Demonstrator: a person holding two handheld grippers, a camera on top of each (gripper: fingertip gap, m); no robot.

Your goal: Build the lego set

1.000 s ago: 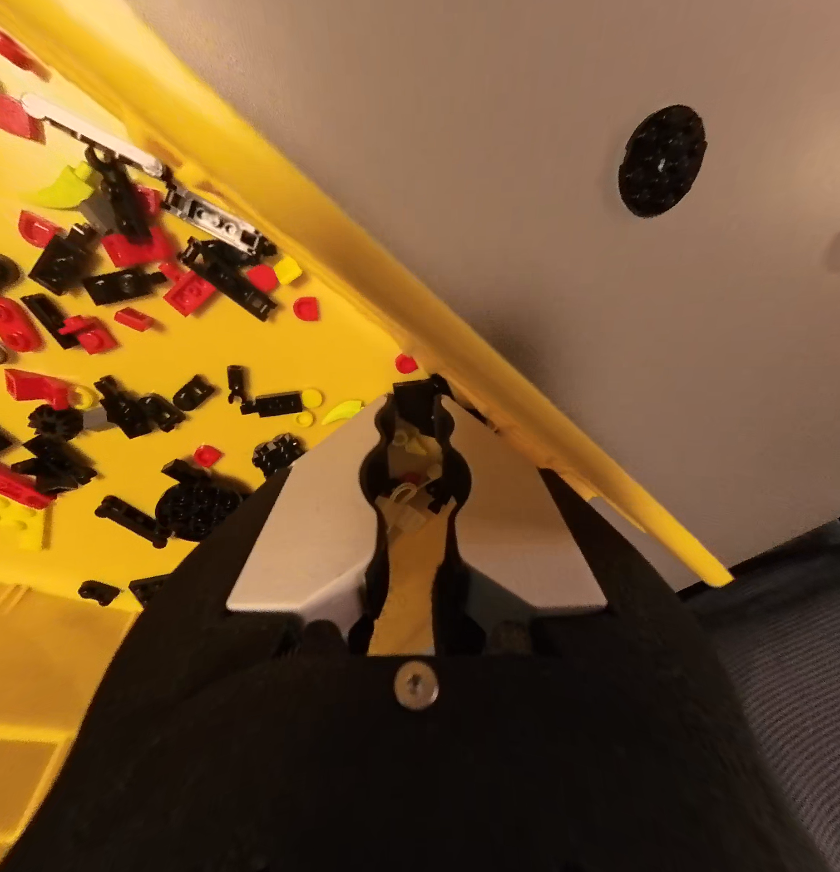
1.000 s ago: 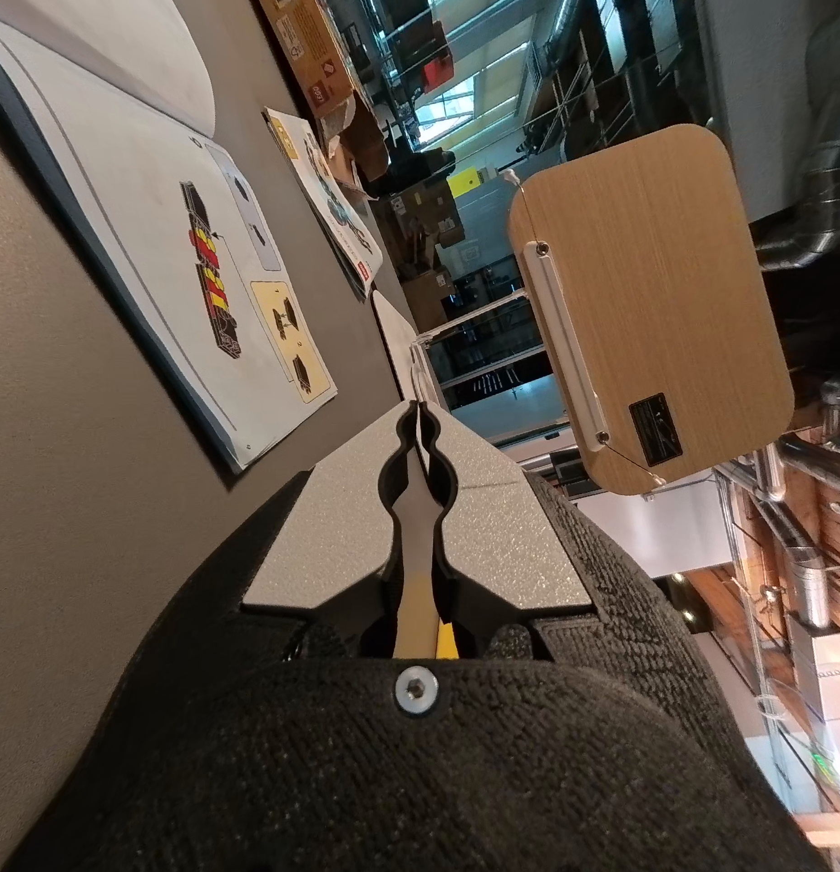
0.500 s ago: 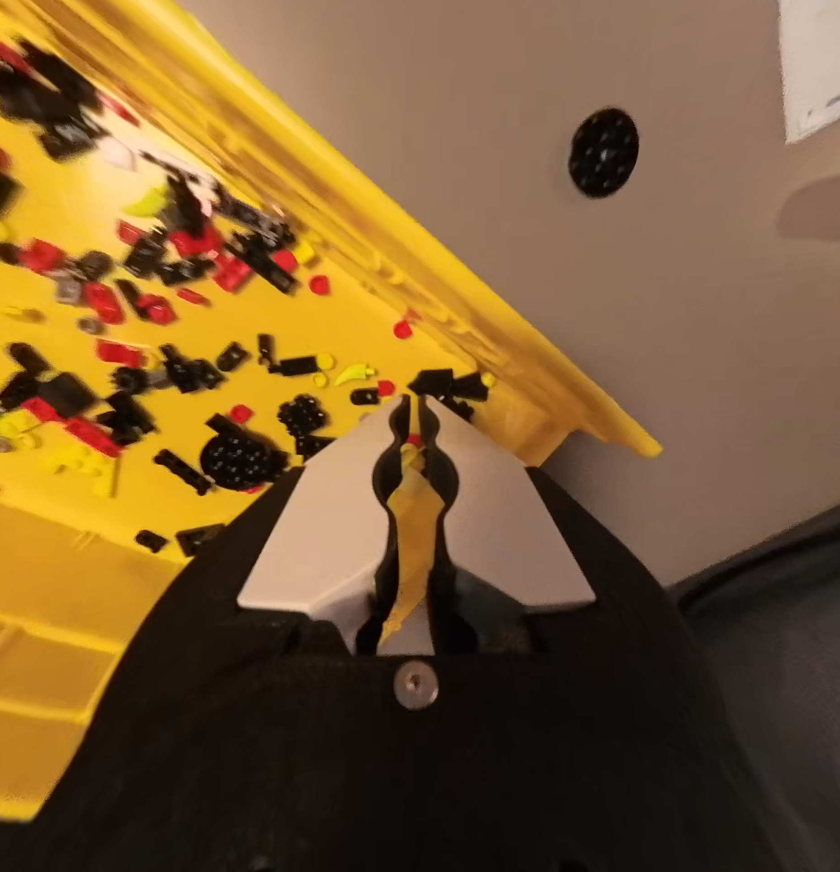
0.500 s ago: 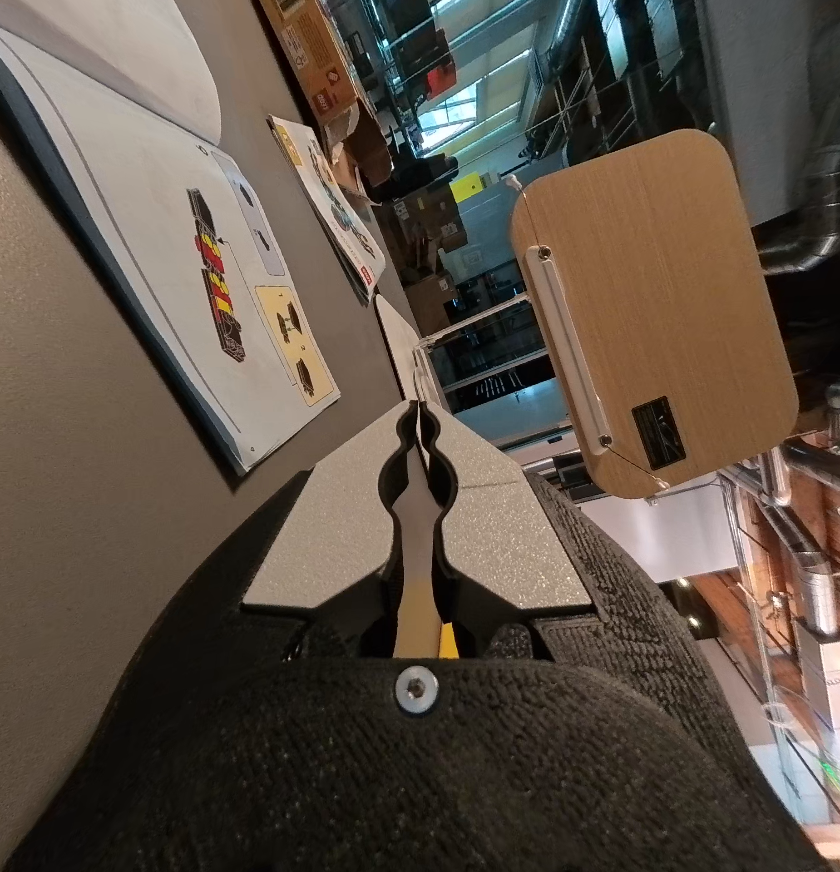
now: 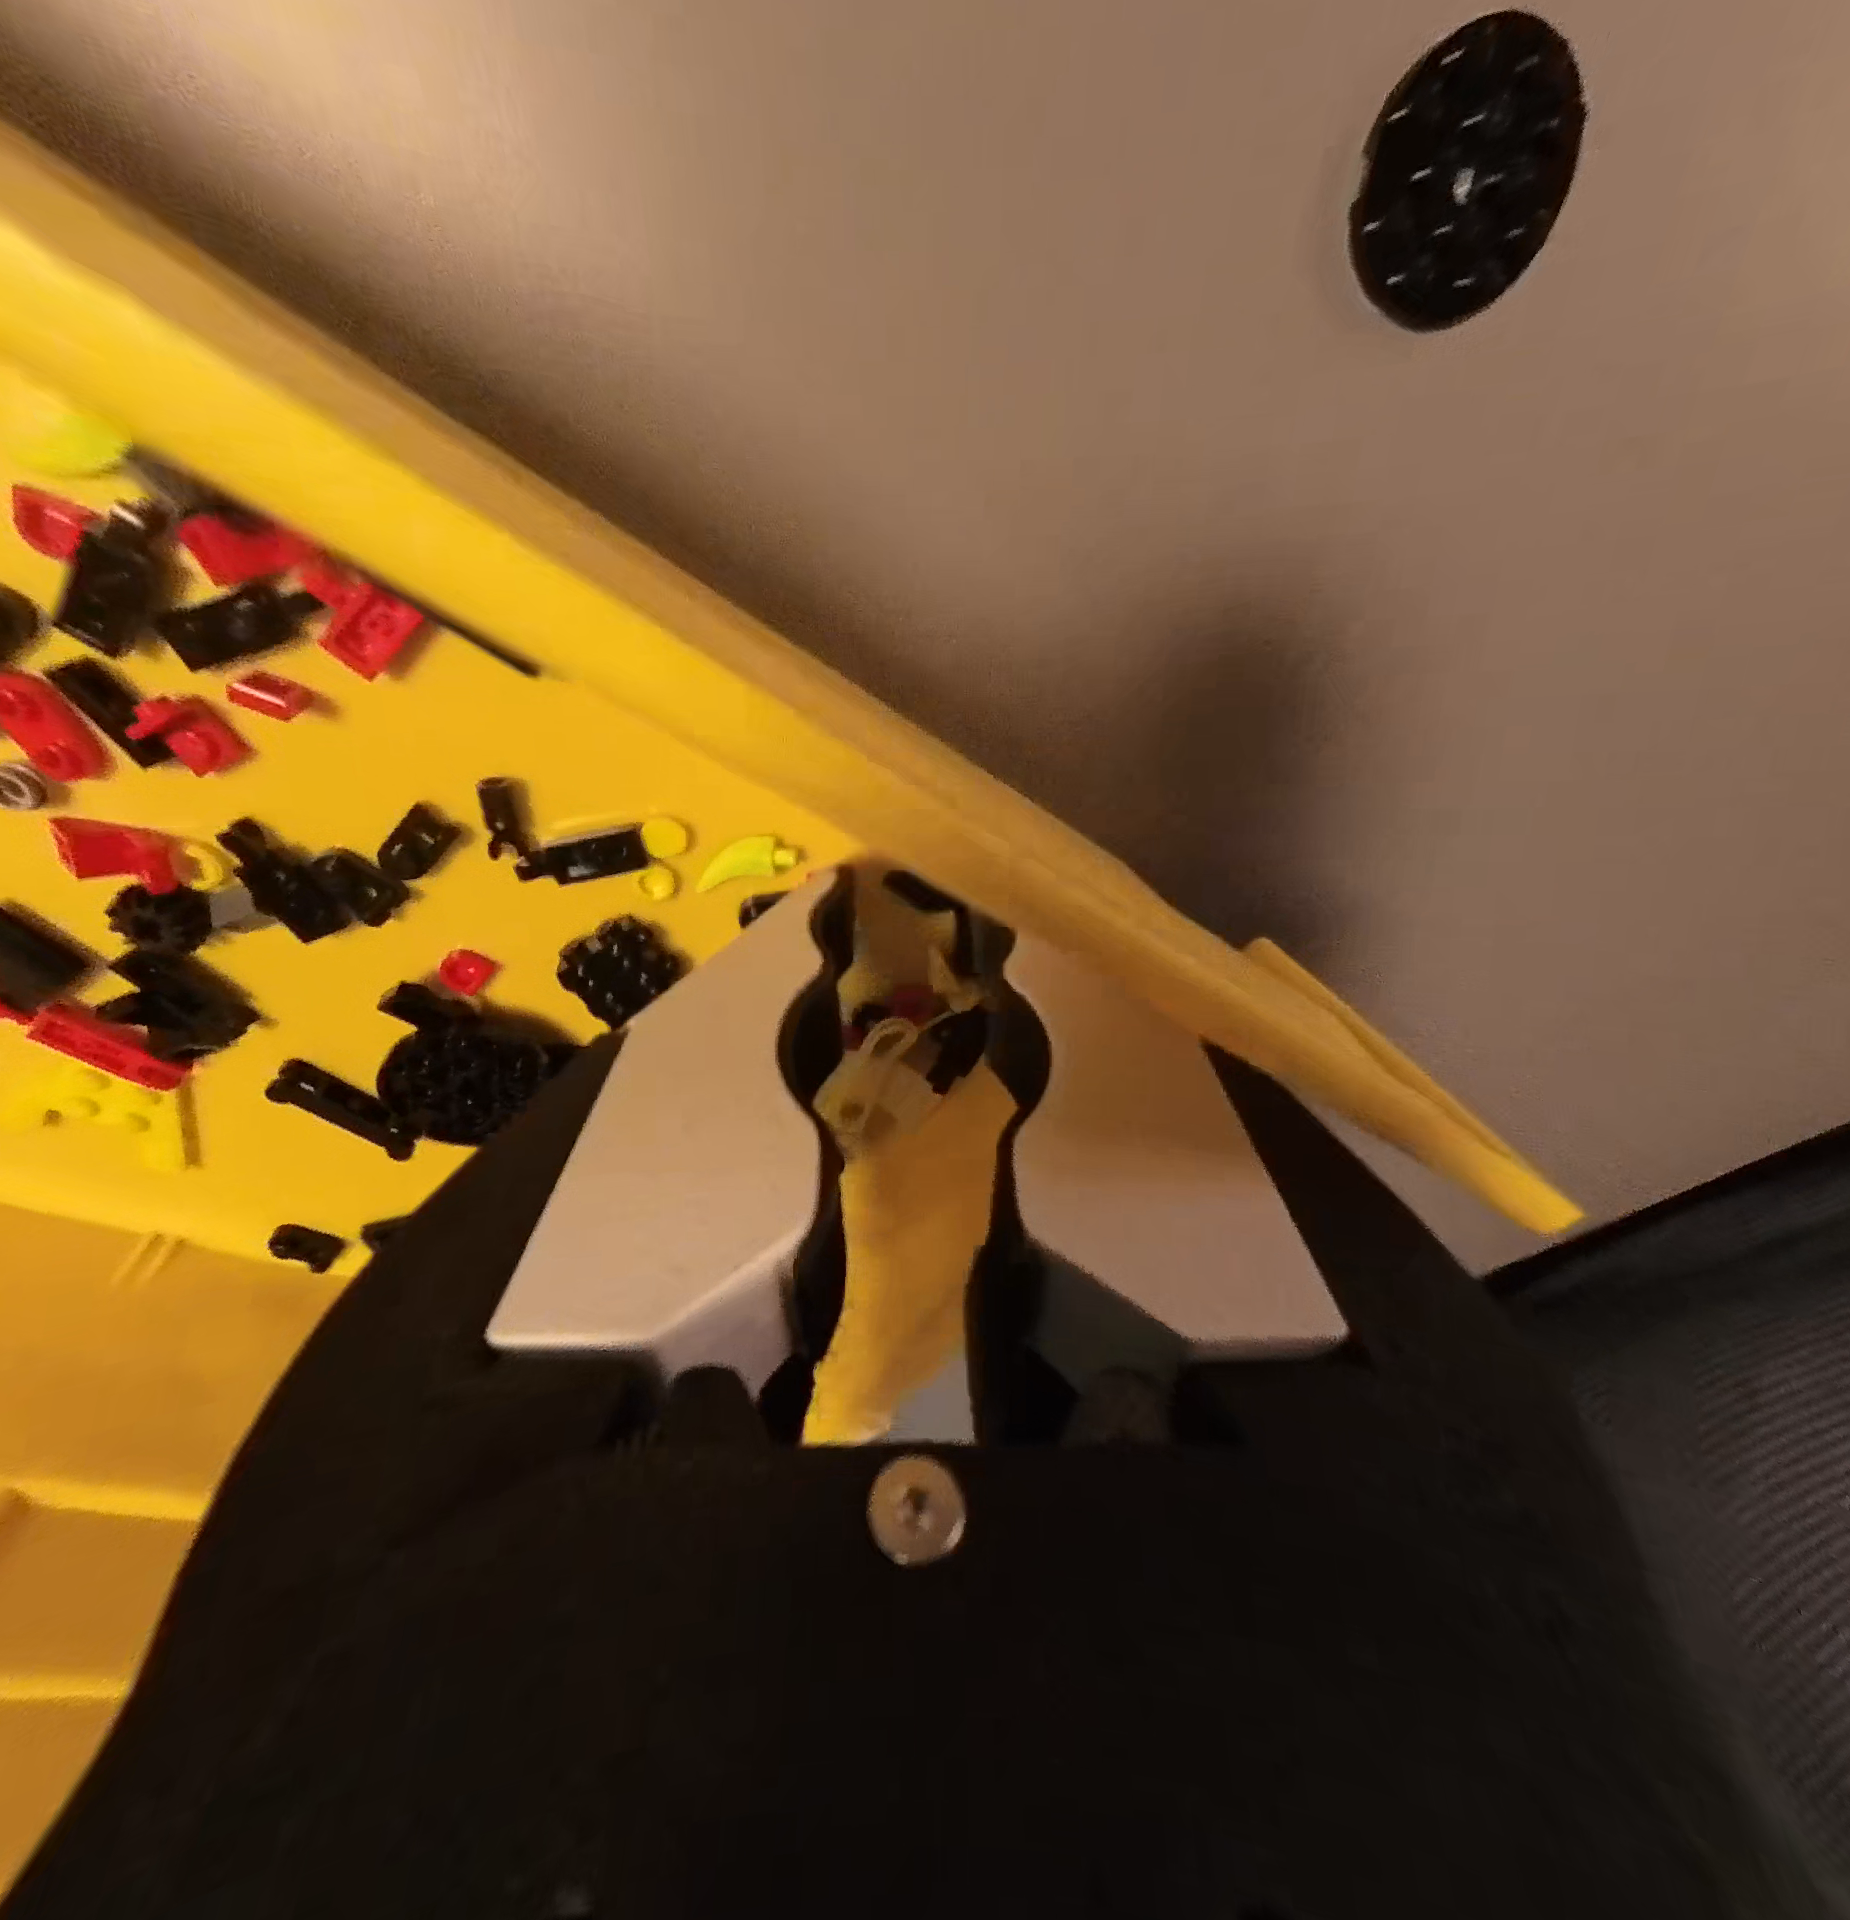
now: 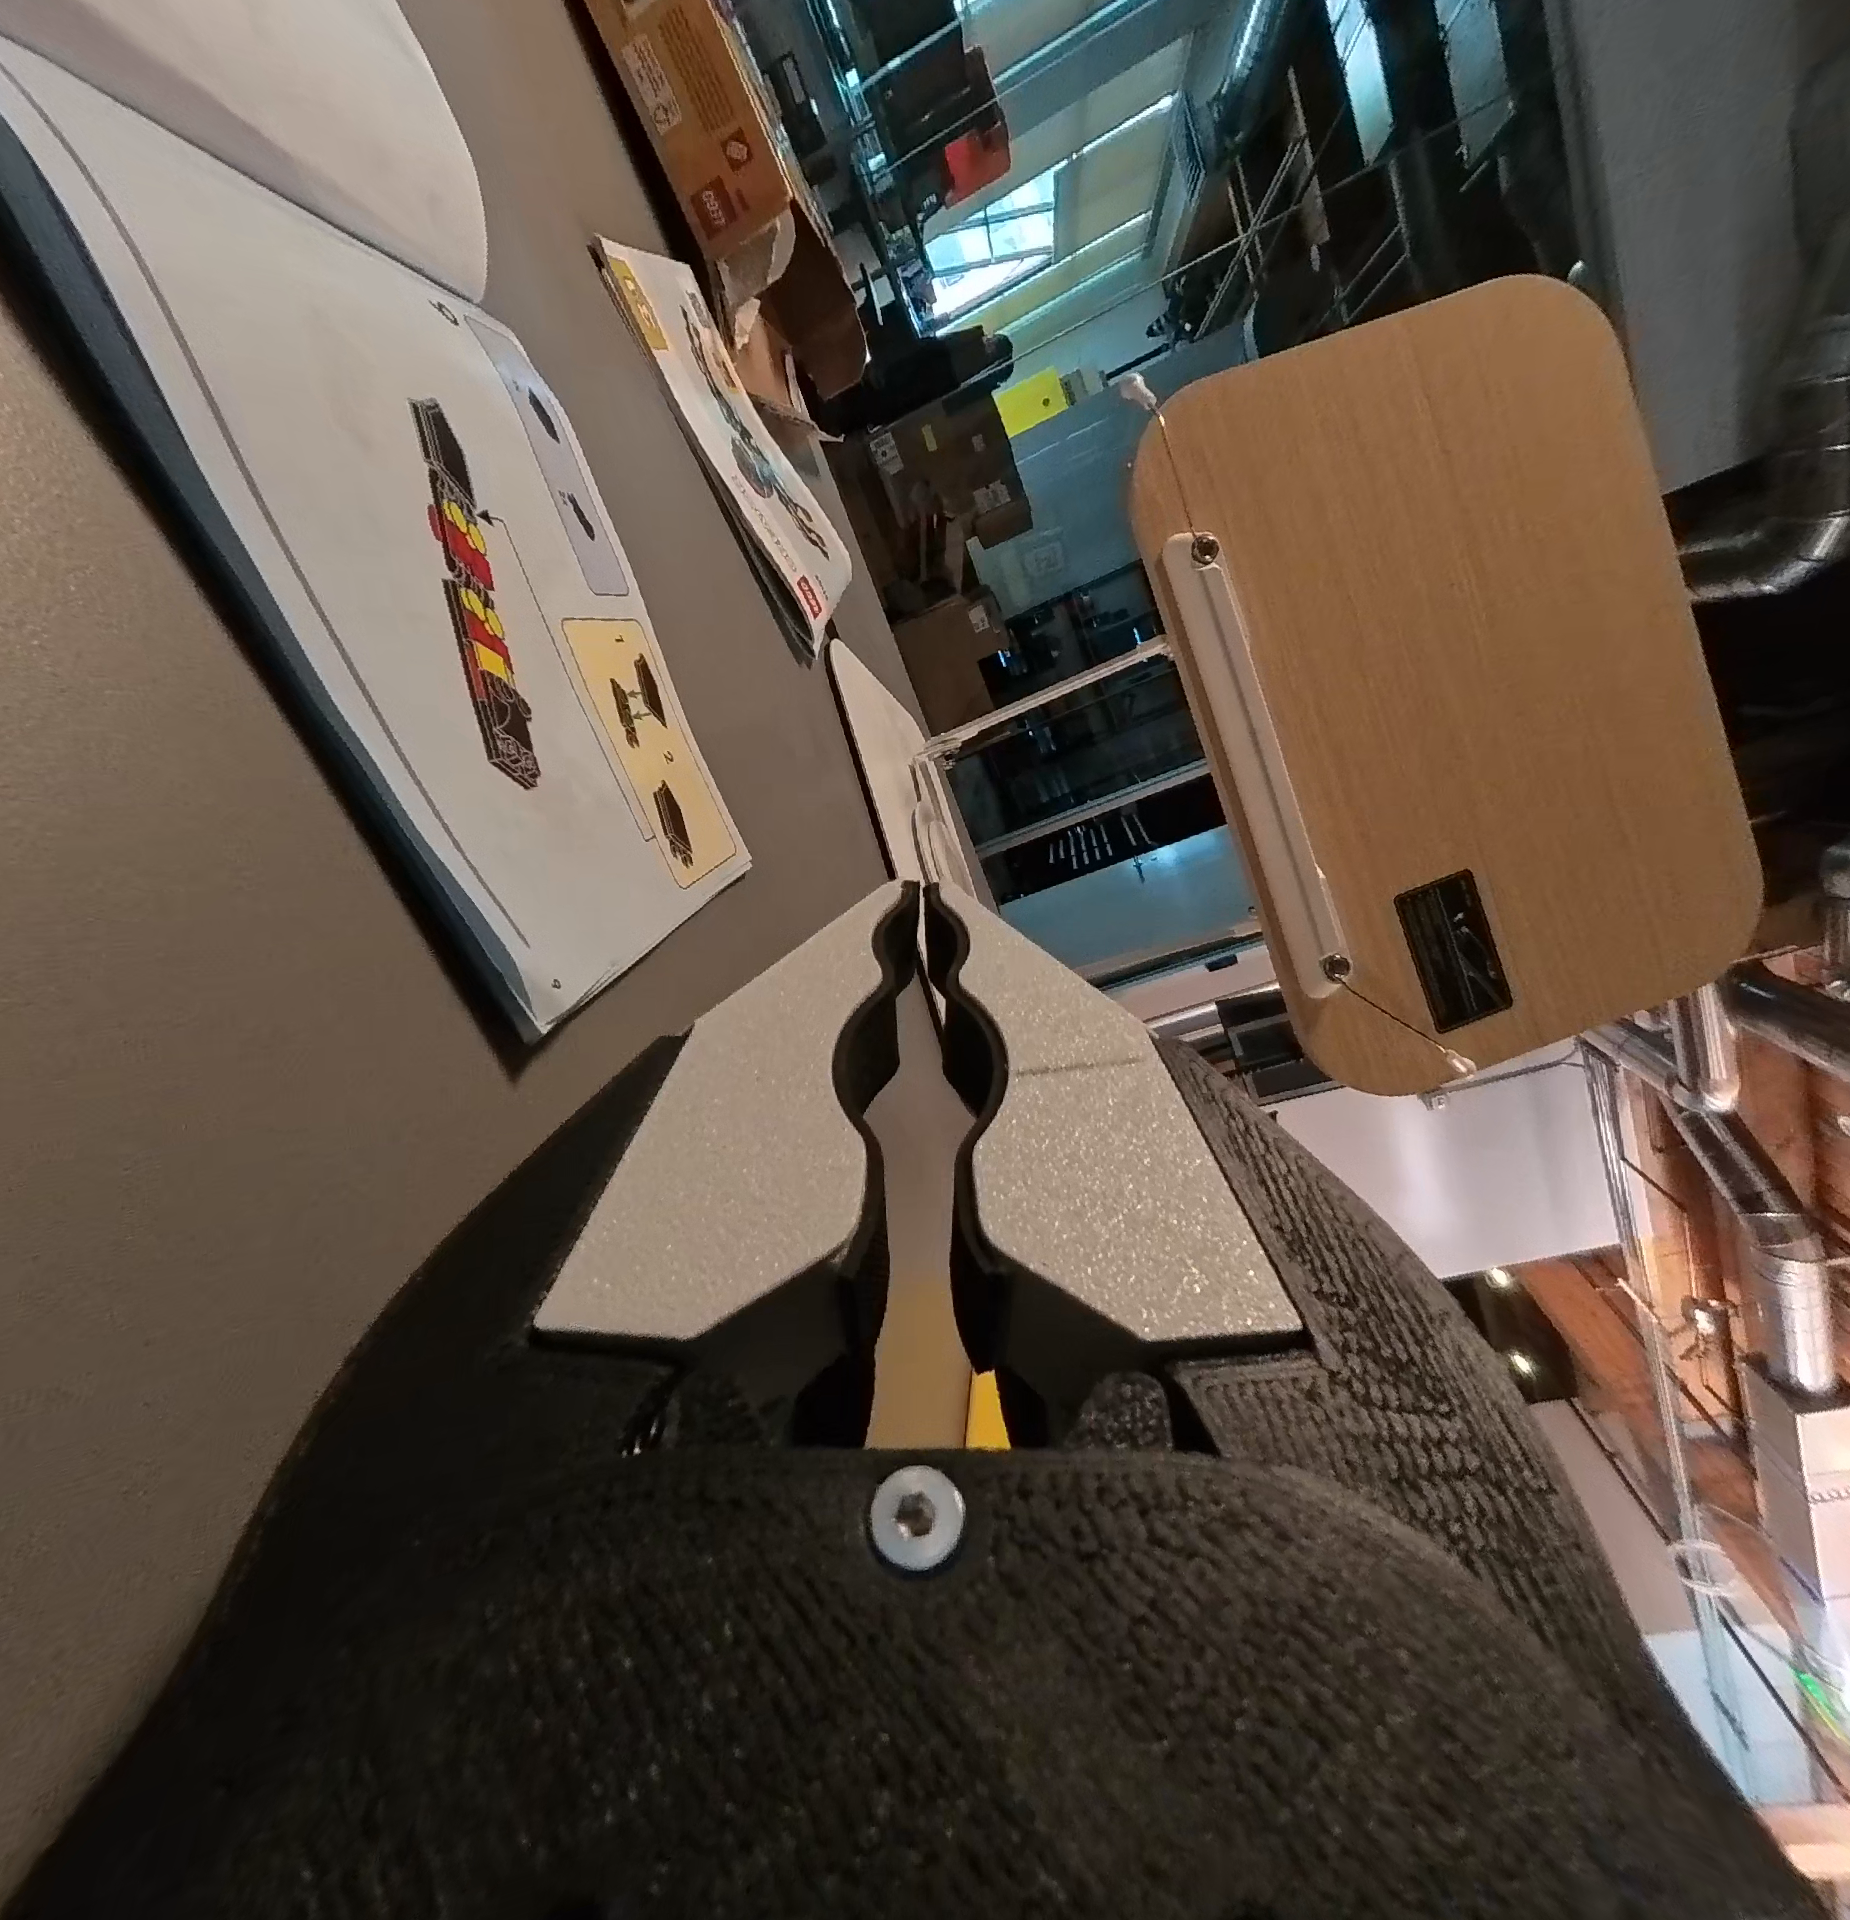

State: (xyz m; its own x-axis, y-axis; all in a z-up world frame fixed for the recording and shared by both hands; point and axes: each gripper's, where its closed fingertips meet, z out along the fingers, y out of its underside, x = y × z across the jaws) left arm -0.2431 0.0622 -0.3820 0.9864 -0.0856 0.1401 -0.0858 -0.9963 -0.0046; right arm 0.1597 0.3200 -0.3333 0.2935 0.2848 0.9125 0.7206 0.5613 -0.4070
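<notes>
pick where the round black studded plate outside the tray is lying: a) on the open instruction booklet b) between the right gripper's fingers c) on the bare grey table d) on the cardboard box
c: in the left wrist view the round black plate lies alone on the grey table, apart from the yellow tray that holds the loose pieces.

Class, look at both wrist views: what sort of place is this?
Probably an indoor workshop or industrial hall: exposed metal ducts, stacked cardboard boxes, and a grey table with an open instruction booklet.
</notes>
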